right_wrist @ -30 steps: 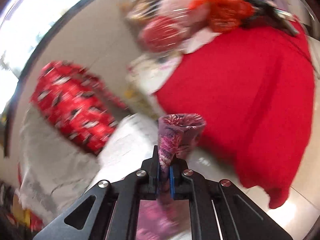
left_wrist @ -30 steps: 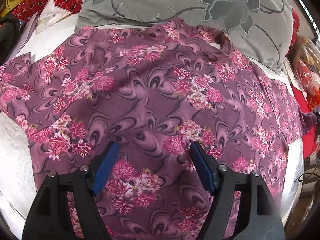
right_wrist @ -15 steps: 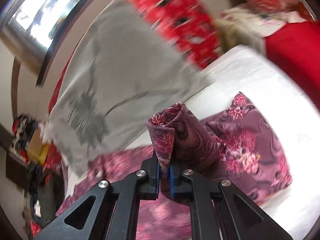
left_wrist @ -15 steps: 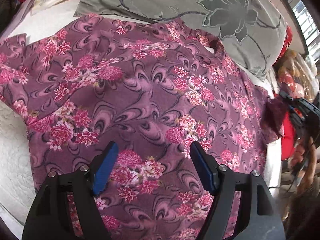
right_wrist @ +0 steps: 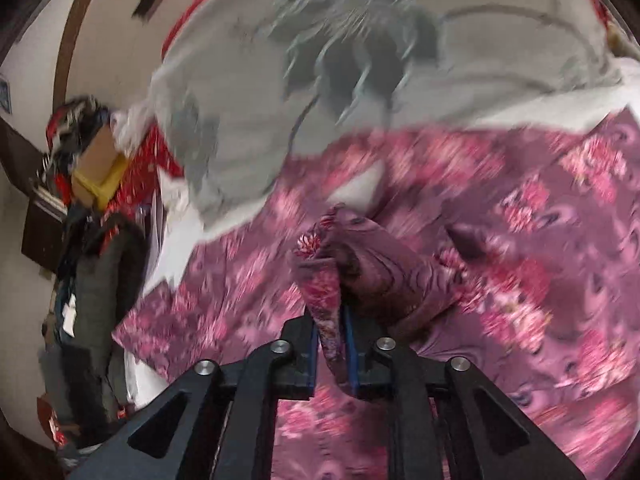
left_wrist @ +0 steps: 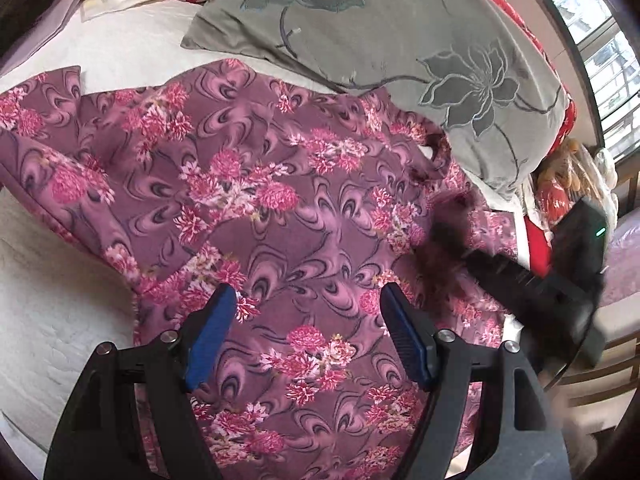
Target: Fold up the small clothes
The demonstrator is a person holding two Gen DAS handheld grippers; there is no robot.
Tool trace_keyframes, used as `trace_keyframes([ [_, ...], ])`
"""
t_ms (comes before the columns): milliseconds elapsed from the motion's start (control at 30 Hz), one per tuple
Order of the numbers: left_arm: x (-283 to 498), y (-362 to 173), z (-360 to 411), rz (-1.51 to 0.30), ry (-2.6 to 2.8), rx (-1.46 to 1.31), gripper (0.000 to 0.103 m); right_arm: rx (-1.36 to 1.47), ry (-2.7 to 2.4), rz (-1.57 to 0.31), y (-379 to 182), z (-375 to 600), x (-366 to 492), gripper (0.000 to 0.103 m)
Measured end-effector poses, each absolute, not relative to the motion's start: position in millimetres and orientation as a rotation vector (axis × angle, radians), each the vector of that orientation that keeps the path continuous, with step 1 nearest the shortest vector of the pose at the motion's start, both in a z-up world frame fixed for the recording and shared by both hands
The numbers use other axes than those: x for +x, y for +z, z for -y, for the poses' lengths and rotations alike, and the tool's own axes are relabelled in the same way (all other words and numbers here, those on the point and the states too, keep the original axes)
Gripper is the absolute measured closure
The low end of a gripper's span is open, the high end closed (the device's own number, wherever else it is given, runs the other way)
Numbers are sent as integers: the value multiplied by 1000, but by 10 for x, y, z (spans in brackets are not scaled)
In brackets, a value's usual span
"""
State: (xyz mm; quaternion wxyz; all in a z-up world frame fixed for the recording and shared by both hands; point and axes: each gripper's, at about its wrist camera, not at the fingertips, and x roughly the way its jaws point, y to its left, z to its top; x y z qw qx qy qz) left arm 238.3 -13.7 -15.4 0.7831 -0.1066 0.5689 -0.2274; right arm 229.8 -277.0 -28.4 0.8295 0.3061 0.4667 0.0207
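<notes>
Light: I see daylight from the bright window [left_wrist: 608, 60] at the left view's upper right; that glass is blown out.
Shadows: soft on the purple floral garment [left_wrist: 280, 220].
Left view: sharp in the middle, except the black right gripper [left_wrist: 452, 236], which is smeared.
Right view: heavy motion blur on the grey flower-print pillow [right_wrist: 360, 60].
Edges: I get bowed, dark fisheye corners.

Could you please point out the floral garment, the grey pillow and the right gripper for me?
floral garment [left_wrist: 280, 216]: left wrist view, spread middle.
grey pillow [left_wrist: 400, 28]: left wrist view, plain cover.
right gripper [right_wrist: 332, 356]: right wrist view, between fingers pinching the cloth.
</notes>
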Motion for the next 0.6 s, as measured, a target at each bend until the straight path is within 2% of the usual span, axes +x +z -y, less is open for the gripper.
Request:
trace_keyframes([
  [67, 2387, -141, 158, -1235, -507, -236, 29, 656, 50, -1048, -413, 2600, 2243, 73],
  [133, 2376, -134, 198, -1243, -523, -240, 29, 669, 75, -1060, -438, 2530, 2149, 71],
  [200, 2359, -157, 317, -1260, -551, -237, 29, 679, 112, -1061, -380, 2535, 1980, 61],
  [267, 2334, -203, 508, -1283, -579, -214, 29, 670, 101, -1024, -274, 2648, 1777, 59],
  [333, 2320, -262, 698, -1304, -596, -187, 29, 683, 64, -1003, -226, 2821, 1603, 53],
  [467, 2387, -375, 1089, -1322, -540, -133, 29, 750, -36, -969, -190, 3392, 1186, 52],
  [567, 2433, -300, 1285, -1261, -488, -106, 30, 785, -110, -923, -145, 3771, 940, 52],
  [600, 2442, -250, 1336, -1232, -489, -110, 58, 795, -132, -910, -137, 3890, 866, 53],
])
